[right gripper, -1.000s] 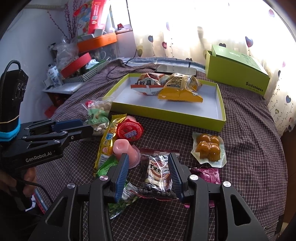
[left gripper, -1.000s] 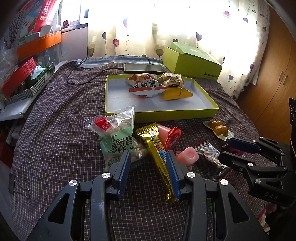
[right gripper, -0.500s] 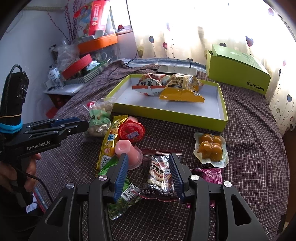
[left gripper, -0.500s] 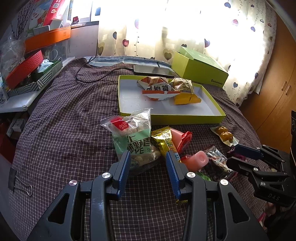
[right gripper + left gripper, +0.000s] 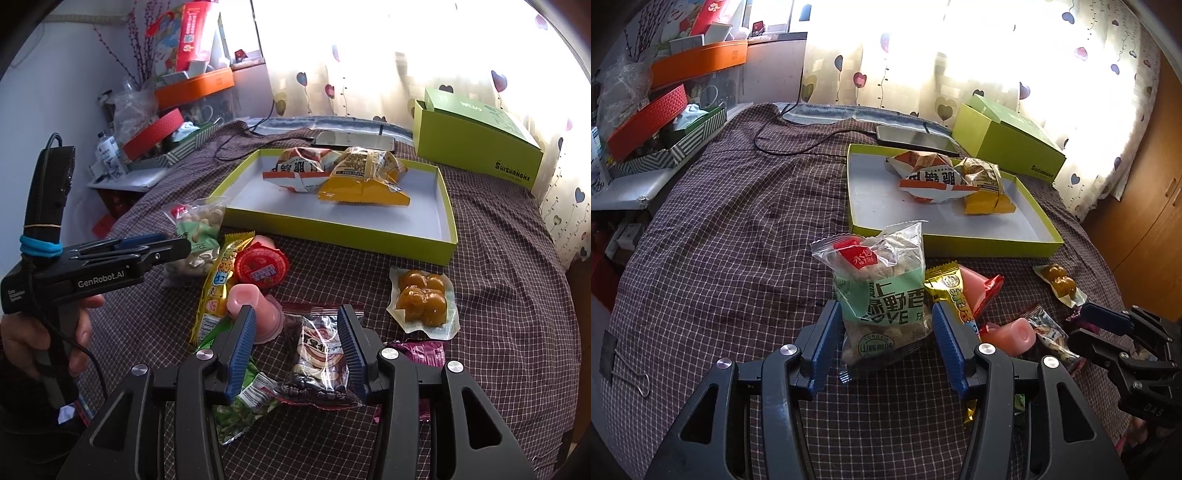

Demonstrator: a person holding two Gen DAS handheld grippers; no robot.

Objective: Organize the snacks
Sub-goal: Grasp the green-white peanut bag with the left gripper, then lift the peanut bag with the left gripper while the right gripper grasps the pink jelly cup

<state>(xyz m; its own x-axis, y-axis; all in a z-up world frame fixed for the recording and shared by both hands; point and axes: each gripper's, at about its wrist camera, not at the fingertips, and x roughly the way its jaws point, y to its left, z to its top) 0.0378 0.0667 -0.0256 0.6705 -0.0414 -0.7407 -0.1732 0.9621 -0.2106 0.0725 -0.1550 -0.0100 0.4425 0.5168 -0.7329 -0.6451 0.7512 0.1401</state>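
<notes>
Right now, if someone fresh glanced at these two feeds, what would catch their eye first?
Probably the lime-green tray at the middle of the checked cloth, with two snack packs in it, one orange-and-white, one yellow. In front of it lies a loose heap of snacks, where the left gripper, jaws just opened wider, frames the green-labelled nut bag without pressing it. The right gripper straddles a clear dark-printed packet.

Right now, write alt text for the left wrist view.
The open left gripper brackets a green-labelled nut bag lying on a checked cloth, its jaws just widened. Beyond lies a green tray holding two snack packs; more snacks sit to the right.
</notes>
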